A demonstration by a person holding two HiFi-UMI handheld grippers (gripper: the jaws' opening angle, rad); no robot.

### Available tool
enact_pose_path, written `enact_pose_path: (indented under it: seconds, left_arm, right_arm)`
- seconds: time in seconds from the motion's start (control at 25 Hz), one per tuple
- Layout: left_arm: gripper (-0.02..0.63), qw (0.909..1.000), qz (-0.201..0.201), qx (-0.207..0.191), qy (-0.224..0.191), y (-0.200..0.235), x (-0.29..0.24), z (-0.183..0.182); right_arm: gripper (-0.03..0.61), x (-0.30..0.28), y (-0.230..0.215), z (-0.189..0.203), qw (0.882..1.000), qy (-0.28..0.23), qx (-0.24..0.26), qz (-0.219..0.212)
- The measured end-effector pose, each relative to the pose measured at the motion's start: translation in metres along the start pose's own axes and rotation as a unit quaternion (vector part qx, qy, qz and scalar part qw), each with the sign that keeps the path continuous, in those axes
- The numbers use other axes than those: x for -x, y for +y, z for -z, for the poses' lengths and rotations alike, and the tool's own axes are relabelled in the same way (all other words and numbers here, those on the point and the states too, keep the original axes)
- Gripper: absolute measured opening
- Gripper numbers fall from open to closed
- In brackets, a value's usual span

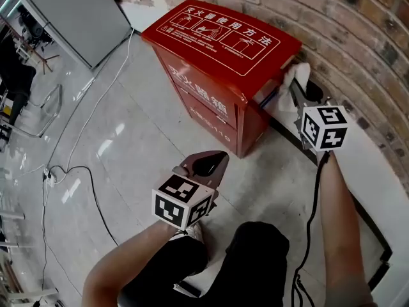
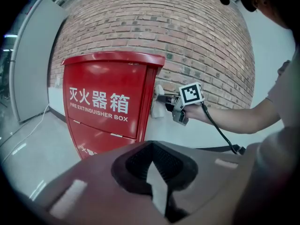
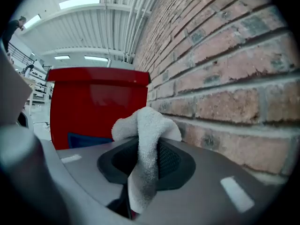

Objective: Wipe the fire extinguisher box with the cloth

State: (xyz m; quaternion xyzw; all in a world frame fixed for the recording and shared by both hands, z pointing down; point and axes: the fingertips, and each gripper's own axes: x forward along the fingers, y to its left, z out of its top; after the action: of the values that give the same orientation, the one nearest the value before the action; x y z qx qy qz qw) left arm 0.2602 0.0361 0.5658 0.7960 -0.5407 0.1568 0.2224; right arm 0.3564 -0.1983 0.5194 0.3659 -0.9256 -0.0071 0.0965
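Fire extinguisher box [image 1: 211, 75]: upright, long axis vertical | right fingers [image 3: 172, 161] pinch cloth [image 3: 147, 125] | left fingers [image 2: 136, 164] together

left gripper [image 2: 152, 165] at six o'clock, jaws together. red box [image 2: 108, 107] at ten o'clock, right gripper [image 2: 165, 99] and cloth [image 2: 158, 106] at its three o'clock.

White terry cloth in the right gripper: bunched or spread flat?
Bunched: the white terry cloth is pinched into a narrow fold between the right gripper's jaws, its free end a rounded lump beyond them.
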Motion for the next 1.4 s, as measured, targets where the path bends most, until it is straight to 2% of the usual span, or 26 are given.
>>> enact_pose_path:
  seconds: [0.16, 0.4, 0.56, 0.76, 0.84, 1.0, 1.08, 1.24, 1.4]
  left_arm:
    - [0.000, 0.9996, -0.018, 0.016, -0.015, 0.006, -0.003, 0.001]
    - [0.000, 0.9989, -0.034, 0.032, -0.010, 0.008, -0.011, 0.019]
    - [0.000, 0.9990, -0.037, 0.025, 0.005, 0.005, -0.014, 0.031]
    - [0.000, 0.9980, -0.046, 0.041, 0.008, 0.000, -0.013, 0.049]
    - [0.000, 0.9979, -0.050, 0.041, 0.008, -0.001, -0.014, 0.055]
    - [0.000, 0.9967, -0.060, 0.055, 0.005, 0.003, -0.014, 0.066]
    - [0.000, 0.9963, -0.061, 0.060, 0.005, 0.003, -0.015, 0.070]
    - [0.000, 0.9962, -0.062, 0.059, 0.015, 0.005, -0.017, 0.079]
    - [0.000, 0.9963, -0.060, 0.058, 0.020, 0.008, -0.021, 0.083]
  right_arm:
    - [0.115, -0.003, 0.009, 0.035, 0.999, 0.019, -0.030, -0.007]
    - [0.109, 0.009, 0.045, 0.055, 0.995, 0.002, -0.087, -0.048]
    - [0.110, 0.025, 0.082, 0.052, 0.992, -0.020, -0.080, -0.095]
    - [0.112, 0.039, 0.119, 0.056, 0.986, -0.037, -0.091, -0.137]
    - [0.114, 0.044, 0.129, 0.057, 0.984, -0.044, -0.085, -0.153]
    - [0.114, 0.051, 0.166, 0.067, 0.979, -0.045, -0.017, -0.199]
    - [0.114, 0.051, 0.175, 0.077, 0.977, -0.039, -0.004, -0.212]
    - [0.114, 0.043, 0.177, 0.110, 0.975, -0.004, 0.014, -0.221]
    - [0.114, 0.030, 0.160, 0.138, 0.979, 0.025, 0.011, -0.200]
